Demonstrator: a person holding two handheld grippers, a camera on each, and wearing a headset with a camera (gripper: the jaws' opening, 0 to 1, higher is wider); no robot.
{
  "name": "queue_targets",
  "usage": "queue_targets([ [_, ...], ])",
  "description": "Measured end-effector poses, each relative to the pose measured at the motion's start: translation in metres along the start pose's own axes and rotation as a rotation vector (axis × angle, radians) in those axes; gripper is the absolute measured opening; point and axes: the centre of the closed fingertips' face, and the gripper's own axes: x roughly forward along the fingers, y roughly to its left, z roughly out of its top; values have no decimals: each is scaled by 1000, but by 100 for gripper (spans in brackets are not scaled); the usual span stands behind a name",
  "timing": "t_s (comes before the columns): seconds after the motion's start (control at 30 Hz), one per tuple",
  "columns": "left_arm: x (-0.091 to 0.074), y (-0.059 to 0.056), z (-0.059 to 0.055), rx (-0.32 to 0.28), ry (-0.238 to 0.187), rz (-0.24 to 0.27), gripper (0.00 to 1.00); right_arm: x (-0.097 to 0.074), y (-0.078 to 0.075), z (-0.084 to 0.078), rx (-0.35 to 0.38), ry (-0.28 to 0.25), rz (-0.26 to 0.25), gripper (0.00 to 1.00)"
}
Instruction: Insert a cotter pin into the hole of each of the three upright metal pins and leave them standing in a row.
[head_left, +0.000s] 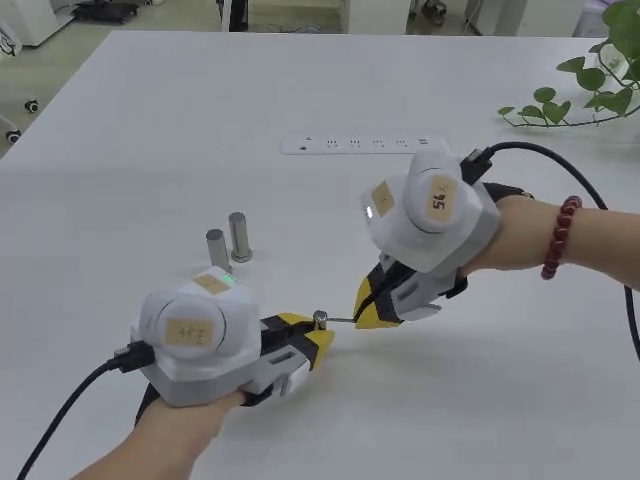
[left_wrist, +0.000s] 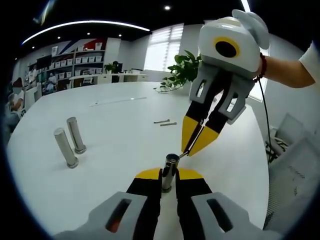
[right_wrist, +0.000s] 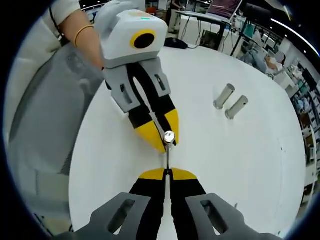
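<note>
My left gripper (head_left: 312, 340) (left_wrist: 169, 177) is shut on an upright metal pin (left_wrist: 170, 170) (head_left: 320, 320) (right_wrist: 169, 136), holding it just above the white table. My right gripper (head_left: 368, 312) (right_wrist: 167, 175) is shut on a thin cotter pin (right_wrist: 167, 160) (head_left: 340, 320), its tip meeting the held pin near its top. In the left gripper view the right gripper's yellow fingertips (left_wrist: 197, 137) close in from above right. Two more metal pins (head_left: 228, 243) (left_wrist: 70, 142) (right_wrist: 230, 101) stand side by side on the table behind the left gripper. Two spare cotter pins (left_wrist: 165, 122) lie further back.
A white power strip (head_left: 365, 145) lies across the table (head_left: 150, 130) beyond the grippers. A green plant (head_left: 590, 80) sprawls over the far right corner. A black cable (head_left: 560, 180) trails from the right gripper, another (head_left: 70, 410) from the left.
</note>
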Motion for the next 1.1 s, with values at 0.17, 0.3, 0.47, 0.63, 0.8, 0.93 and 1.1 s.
queue_targets([
  [0.17, 1, -1, 0, -13, -3, -6, 8, 0, -1, 1, -11, 14, 2, 3],
  [0.3, 1, -1, 0, -11, -3, -4, 8, 0, -1, 3, -19, 17, 4, 3],
  [0.47, 1, -1, -1, -9, -1, -4, 8, -1, -1, 3, -36, 38, 3, 3],
  [0.63, 1, -1, -1, -6, -1, -5, 8, -1, -1, 5, -33, 50, 2, 3],
  [0.8, 2, -1, -1, -4, -1, -4, 8, -1, -2, 5, -35, 67, 1, 3],
  [0.93, 2, -1, -2, -1, 1, -6, 8, -2, -2, 5, -36, 72, 1, 3],
  [1.1, 2, -1, -2, -1, -2, -9, 8, -3, -4, 9, -44, 60, -1, 3],
])
